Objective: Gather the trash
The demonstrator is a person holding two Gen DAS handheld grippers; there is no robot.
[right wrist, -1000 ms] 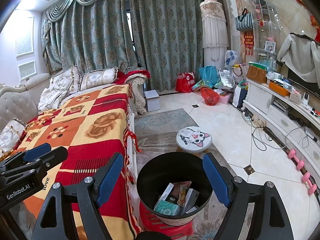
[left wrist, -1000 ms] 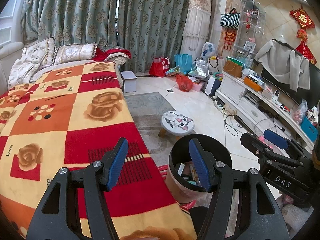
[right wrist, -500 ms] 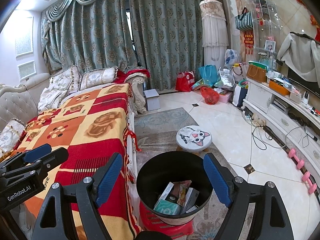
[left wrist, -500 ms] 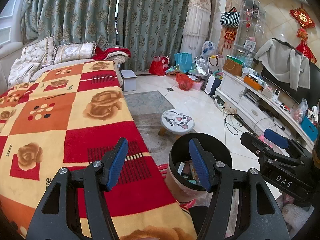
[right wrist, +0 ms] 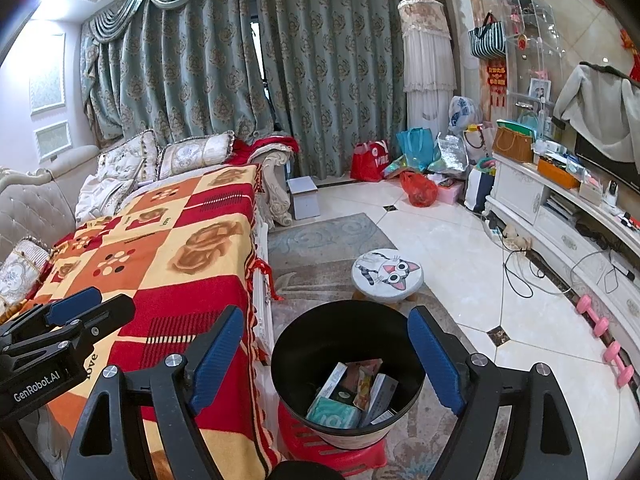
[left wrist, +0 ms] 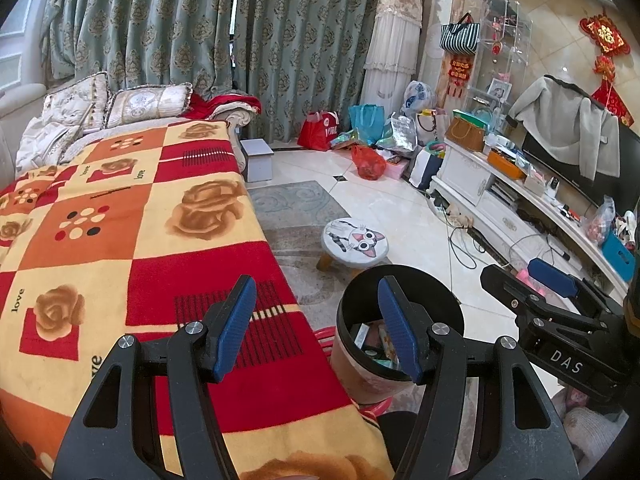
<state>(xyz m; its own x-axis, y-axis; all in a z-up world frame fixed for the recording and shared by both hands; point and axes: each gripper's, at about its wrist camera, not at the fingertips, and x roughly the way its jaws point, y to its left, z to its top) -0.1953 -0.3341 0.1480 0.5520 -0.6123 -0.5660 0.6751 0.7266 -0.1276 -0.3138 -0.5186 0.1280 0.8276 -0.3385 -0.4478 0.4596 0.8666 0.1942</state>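
Tongs first: the left tongs (left wrist: 316, 324) stand partly apart with nothing between the blue pads, poised over the edge of the sofa blanket (left wrist: 120, 240). The right tongs (right wrist: 326, 356) gape wide, also empty, framing the black trash bin (right wrist: 348, 364) directly below them. In the left wrist view the right tongs appear as a black arm at the right edge, cut off by the frame.

The bin sits on a red plastic stool (right wrist: 332, 446), just beside the sofa's side. Inside lie collected boxes and packets (right wrist: 352, 396): a teal-patterned pack, a white box, a colourful wrapper; their print is too small to read. From the left wrist view the right pad covers much of the bin's mouth, so only a sliver of the contents shows.

Beyond the bin stands a small round stool with a cat face (right wrist: 387, 274) on a grey rug. Farther off, bags crowd the floor by the curtains.
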